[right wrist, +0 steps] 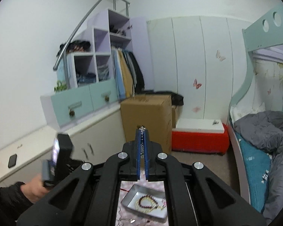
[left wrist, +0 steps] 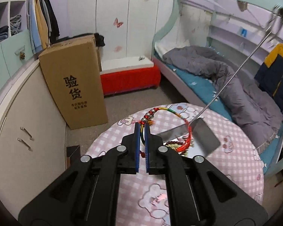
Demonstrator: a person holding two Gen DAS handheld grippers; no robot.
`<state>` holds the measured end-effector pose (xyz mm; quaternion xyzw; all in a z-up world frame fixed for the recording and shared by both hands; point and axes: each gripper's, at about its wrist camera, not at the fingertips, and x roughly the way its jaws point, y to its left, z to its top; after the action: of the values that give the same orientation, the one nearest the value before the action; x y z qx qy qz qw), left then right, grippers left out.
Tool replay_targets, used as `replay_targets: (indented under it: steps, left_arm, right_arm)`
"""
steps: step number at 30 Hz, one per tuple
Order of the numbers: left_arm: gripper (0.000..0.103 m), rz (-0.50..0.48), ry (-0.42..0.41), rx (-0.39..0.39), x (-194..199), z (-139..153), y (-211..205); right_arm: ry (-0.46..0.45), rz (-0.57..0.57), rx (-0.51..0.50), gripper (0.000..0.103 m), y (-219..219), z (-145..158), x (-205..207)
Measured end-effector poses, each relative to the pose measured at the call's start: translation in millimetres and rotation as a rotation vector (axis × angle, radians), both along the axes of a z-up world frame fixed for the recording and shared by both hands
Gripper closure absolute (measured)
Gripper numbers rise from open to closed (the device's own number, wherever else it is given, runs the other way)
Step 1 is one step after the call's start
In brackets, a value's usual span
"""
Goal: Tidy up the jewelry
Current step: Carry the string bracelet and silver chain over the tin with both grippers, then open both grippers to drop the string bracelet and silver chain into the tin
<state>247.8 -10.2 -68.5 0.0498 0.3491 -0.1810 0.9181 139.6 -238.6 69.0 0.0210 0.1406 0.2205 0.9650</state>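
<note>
My left gripper is shut on a multicoloured cord bracelet with silver and red beads and a red tassel, held above the round table. A silver tray sits just right of it, holding a dark beaded bracelet. My right gripper is shut on a thin silver chain and is raised high; the chain stretches taut as a line down to the tray. The right wrist view shows the tray far below with the beaded bracelet inside.
A tall cardboard box stands left of the table, beside white cabinets. A bed with a grey duvet is at the right. A red bench is at the back. The person's hand holds the other gripper's handle.
</note>
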Motion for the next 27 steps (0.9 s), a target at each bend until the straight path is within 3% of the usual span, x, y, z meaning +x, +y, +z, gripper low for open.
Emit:
replay_targets:
  steps: [8,17,27]
  left_arm:
    - [0.099,-0.043,0.025,0.022,10,-7,-18]
    - [0.099,-0.095,0.01,0.028,10,9,-44]
    - [0.099,-0.111,0.051,0.006,14,-1,-54]
  right_arm:
    - [0.054,-0.011,-0.067,0.101,-6,-9,23]
    - [0.098,-0.006,-0.04,0.101,-5,-25,34]
    - [0.193,0.018,-0.04,0.101,7,-57,56]
